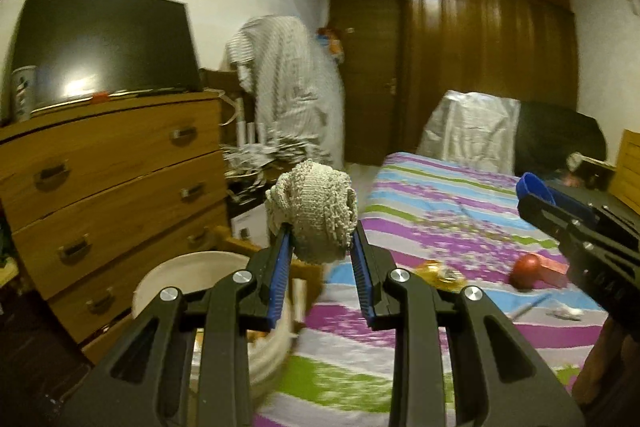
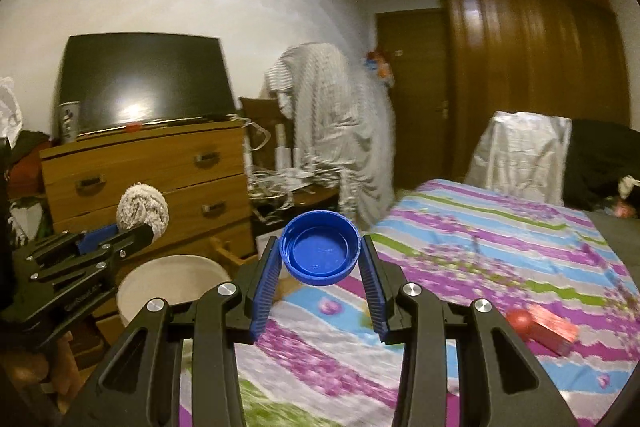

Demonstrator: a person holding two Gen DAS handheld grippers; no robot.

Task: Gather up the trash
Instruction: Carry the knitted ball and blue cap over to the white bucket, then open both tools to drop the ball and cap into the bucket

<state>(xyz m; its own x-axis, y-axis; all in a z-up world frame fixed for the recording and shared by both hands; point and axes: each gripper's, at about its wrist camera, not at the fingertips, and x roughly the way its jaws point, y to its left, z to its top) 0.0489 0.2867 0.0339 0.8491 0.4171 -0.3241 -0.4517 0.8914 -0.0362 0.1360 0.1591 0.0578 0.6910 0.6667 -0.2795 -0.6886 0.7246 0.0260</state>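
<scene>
**newbie:** Both hands full, what now?

**mod:** Start at your fingers. Your left gripper is clamped on a balled-up knit rag, and your right gripper pinches a blue bottle cap by its rim, open side facing you. The white bucket sits at about 8 o'clock from both, beside the bed. I'd say swing each one over the bucket mouth before letting go, cap especially, it'll bounce.

**newbie:** And the rest?

**mod:** The red ball and red box lie on the bed at 4 o'clock. Probably next.
</scene>
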